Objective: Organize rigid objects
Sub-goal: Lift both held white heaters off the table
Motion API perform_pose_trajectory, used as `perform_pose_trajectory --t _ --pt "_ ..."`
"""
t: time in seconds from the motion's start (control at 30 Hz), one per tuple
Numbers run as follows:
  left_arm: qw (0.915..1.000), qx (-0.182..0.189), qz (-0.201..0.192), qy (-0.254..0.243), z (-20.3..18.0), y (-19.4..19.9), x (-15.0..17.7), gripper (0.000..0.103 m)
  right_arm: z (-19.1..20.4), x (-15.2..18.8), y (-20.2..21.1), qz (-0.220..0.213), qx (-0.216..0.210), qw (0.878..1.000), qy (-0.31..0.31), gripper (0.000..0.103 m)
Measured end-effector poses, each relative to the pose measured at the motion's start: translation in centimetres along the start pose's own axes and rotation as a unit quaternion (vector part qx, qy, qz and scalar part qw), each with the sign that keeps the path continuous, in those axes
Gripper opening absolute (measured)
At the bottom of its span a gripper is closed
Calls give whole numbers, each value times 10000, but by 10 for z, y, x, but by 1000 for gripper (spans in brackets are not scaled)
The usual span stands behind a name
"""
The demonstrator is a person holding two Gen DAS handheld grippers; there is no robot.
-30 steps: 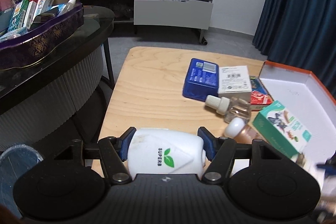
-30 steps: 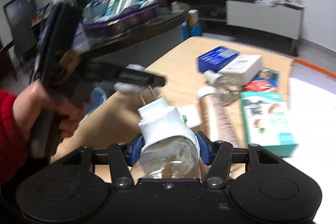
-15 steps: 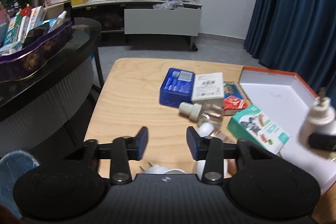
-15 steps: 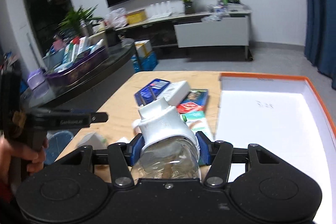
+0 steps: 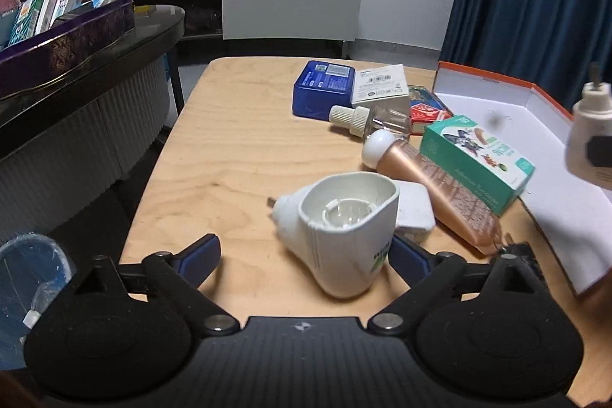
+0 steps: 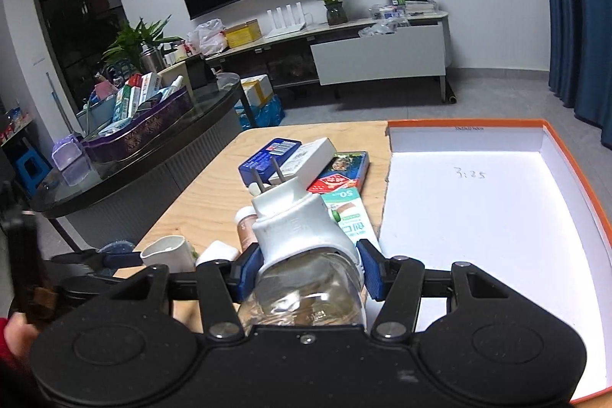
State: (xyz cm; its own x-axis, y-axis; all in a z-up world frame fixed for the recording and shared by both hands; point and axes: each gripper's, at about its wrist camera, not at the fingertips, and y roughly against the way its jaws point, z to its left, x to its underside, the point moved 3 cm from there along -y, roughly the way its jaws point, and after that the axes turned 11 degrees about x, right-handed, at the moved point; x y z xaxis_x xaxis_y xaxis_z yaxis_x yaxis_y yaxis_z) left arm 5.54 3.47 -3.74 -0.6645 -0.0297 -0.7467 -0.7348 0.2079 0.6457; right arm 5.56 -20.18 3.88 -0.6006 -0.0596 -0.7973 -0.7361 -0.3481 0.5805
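Observation:
My left gripper [image 5: 306,253] hangs low over the wooden table [image 5: 229,148] with its jaws opening wide. A white plug-in housing [image 5: 344,228] lies tipped on the table between the fingers, closer to the right one, and no pad presses on it. My right gripper [image 6: 306,266] is shut on a white plug-in vaporizer with a clear bottle [image 6: 294,228], prongs pointing forward. It hovers by the left edge of the orange-rimmed white box [image 6: 573,163]. The same vaporizer [image 5: 589,140] shows at the right edge of the left wrist view, above the box [image 5: 497,102].
Beside the box lie a blue box [image 5: 321,90], a white box [image 5: 378,88], a clear capped bottle [image 5: 367,119], a copper tube [image 5: 436,186], a green carton [image 5: 474,159] and a flat white block [image 5: 413,205]. A dark counter [image 5: 76,83] stands left.
The left gripper let go of the white housing, which now lies on the table, and its jaws spread wide. The right gripper swung its vaporizer rightward to the box.

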Motion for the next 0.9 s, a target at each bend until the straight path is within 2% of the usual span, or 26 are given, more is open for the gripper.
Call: perform_pose_trajectory --t 0.07,0.13,0.17,0.3,0.37,0.57,0.67,0.9 --pt "10000 -35 -57 14 0 -5 -2 92 0 0 2 -7 19 10000 -5 65" --pt "10000 57 -27 43 0 -11 -3 73 -2 -1 1 1 45 10000 -42 65" --pt "10000 -35 -74 -14 -1 -13 -4 67 -3 -1 1 1 60 10000 -64 65" --pt "9998 -91 -121 142 1 -12 -5 63 -4 -2 4 -63 121 9999 -70 65" --pt "9996 -55 -192 202 1 -5 -6 58 -6 -3 6 -97 150 9998 -89 65" --pt "9994 -71 -332 45 -7 14 -10 58 -17 -5 7 -147 280 9991 -275 65" --pt "9984 173 -461 280 -11 24 -15 58 -21 -7 11 -210 311 9989 -296 65" --pt "9952 599 -761 -129 -65 39 -48 58 -46 -19 22 -440 611 9960 -484 65"
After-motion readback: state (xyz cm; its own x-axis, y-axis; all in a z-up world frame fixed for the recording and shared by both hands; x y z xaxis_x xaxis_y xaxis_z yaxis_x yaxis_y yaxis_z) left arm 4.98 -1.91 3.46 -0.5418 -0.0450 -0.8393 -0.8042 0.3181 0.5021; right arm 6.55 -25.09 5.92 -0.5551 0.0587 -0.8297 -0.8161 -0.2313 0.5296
